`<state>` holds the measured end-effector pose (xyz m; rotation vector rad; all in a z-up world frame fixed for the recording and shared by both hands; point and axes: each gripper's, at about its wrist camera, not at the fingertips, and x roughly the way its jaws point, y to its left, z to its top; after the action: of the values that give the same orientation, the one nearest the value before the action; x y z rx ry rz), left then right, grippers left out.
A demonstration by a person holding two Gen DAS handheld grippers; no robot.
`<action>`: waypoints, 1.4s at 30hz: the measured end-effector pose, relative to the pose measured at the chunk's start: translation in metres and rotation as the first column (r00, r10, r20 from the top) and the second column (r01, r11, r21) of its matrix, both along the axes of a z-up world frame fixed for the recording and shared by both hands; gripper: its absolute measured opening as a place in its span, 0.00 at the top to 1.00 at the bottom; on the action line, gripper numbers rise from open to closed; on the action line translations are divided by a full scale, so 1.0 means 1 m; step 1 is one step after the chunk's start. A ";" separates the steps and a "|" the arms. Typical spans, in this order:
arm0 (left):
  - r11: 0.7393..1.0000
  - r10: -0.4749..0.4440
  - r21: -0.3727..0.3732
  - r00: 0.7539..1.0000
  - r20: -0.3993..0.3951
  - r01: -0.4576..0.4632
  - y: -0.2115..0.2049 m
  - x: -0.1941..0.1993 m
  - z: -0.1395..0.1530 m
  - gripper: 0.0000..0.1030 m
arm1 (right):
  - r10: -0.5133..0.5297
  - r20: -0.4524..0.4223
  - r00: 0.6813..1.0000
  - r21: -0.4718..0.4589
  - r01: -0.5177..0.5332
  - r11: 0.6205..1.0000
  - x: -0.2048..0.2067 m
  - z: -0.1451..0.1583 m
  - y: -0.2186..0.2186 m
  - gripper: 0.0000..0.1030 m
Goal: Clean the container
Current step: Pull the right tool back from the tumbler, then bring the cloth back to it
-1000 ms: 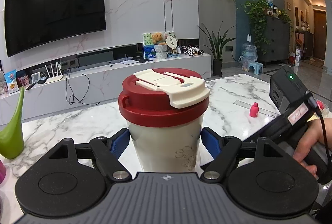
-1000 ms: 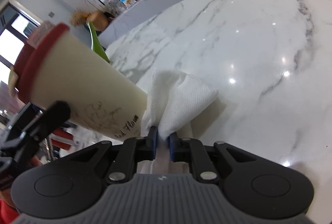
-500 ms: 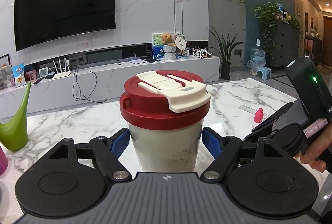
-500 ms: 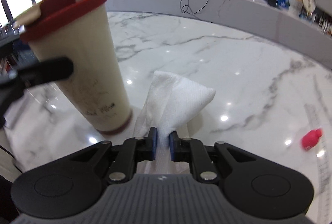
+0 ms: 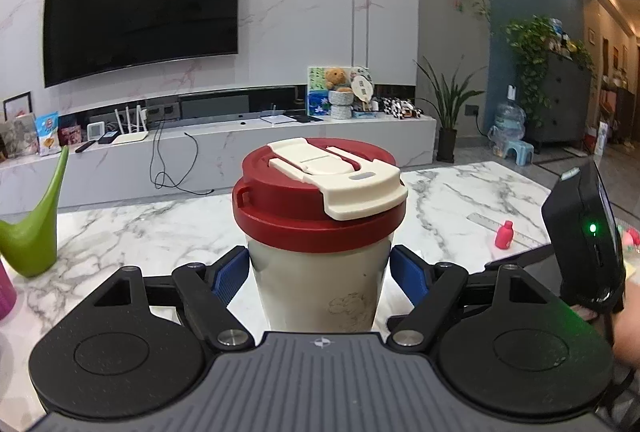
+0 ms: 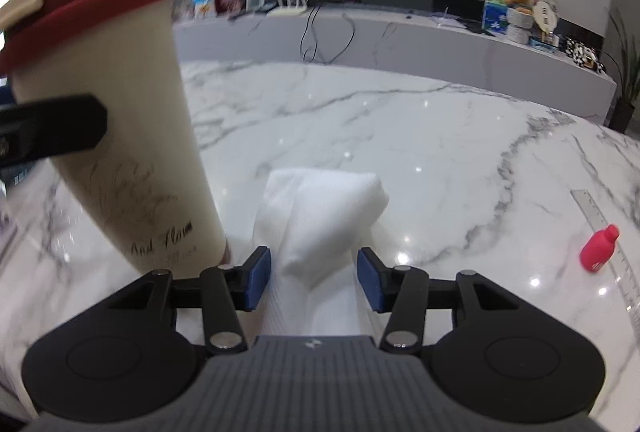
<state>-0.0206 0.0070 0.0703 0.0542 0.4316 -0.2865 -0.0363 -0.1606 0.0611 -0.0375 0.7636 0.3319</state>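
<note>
A cream tumbler (image 5: 320, 280) with a red lid and cream flip clasp stands upright on the marble table. My left gripper (image 5: 320, 274) has its blue pads (image 5: 228, 278) close on both sides of the tumbler's body, holding it. In the right wrist view the tumbler (image 6: 120, 152) stands at the left. My right gripper (image 6: 314, 278) is open, its pads (image 6: 256, 278) apart on either side of a folded white paper towel (image 6: 324, 220) that lies on the table between them.
A small pink bottle (image 6: 598, 248) and a ruler (image 6: 604, 224) lie at the right of the marble table (image 6: 400, 136). A green watering can (image 5: 28, 232) stands at the left. The right gripper's body (image 5: 584, 232) is at the tumbler's right.
My right gripper has opened and let go of the paper towel, which now rests on the table. The left gripper still holds the tumbler, which now stands upright.
</note>
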 end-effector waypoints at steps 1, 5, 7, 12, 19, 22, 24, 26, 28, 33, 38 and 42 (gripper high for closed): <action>1.000 0.009 -0.007 1.000 0.001 -0.009 0.000 0.000 0.000 0.25 | -0.005 0.011 1.000 0.010 0.005 1.000 0.000 -0.001 0.001 0.50; 0.999 0.037 -0.020 0.999 0.004 -0.037 -0.002 -0.001 0.001 0.25 | 0.008 0.028 1.000 0.001 -0.008 1.000 0.004 -0.009 0.008 0.58; 0.999 0.048 -0.026 0.999 0.006 -0.047 -0.002 -0.002 0.001 0.25 | 0.019 0.025 1.000 -0.019 -0.018 1.000 0.001 -0.012 0.012 0.62; 0.996 0.088 -0.031 0.996 0.032 -0.087 -0.006 -0.007 0.003 0.25 | 0.029 0.015 0.999 -0.034 -0.029 0.999 0.001 -0.014 0.016 0.75; 0.993 0.120 -0.024 0.992 0.045 -0.119 -0.011 -0.009 0.004 0.25 | -0.039 -0.036 0.999 0.163 0.045 0.986 0.008 0.002 -0.007 0.77; 0.993 0.112 -0.026 0.993 0.045 -0.111 -0.011 -0.008 0.005 0.25 | -0.064 -0.027 0.998 0.282 0.069 0.957 0.007 0.018 -0.023 0.77; 0.994 0.108 -0.031 0.993 0.043 -0.106 -0.010 -0.007 0.004 0.25 | -0.081 -0.008 0.997 0.369 0.078 0.926 0.008 0.030 -0.035 0.77; 0.994 0.103 -0.033 0.994 0.042 -0.102 -0.009 -0.006 0.004 0.26 | -0.094 0.018 0.995 0.458 0.075 0.886 0.009 0.040 -0.047 0.77; 0.995 0.098 -0.028 0.994 0.043 -0.097 -0.009 -0.006 0.005 0.26 | -0.098 0.038 0.994 0.548 0.061 0.834 0.009 0.050 -0.058 0.77; 0.998 0.067 -0.016 0.996 0.052 -0.066 -0.006 -0.008 0.003 0.26 | -0.021 0.037 0.999 0.698 -0.010 0.716 0.012 0.059 -0.064 0.77; 1.000 0.002 -0.007 0.998 0.056 -0.001 0.002 -0.005 0.003 0.27 | 0.016 0.003 1.000 0.703 -0.014 0.711 0.020 0.053 -0.055 0.77; 0.998 -0.067 0.003 0.996 0.055 0.067 0.011 -0.001 0.004 0.28 | 0.033 -0.041 0.999 0.714 0.007 0.700 0.025 0.044 -0.054 0.77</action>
<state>-0.0218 0.0180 0.0741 0.0773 0.3751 -0.3499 -0.0113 -0.2150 0.1055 0.7169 0.6394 0.6326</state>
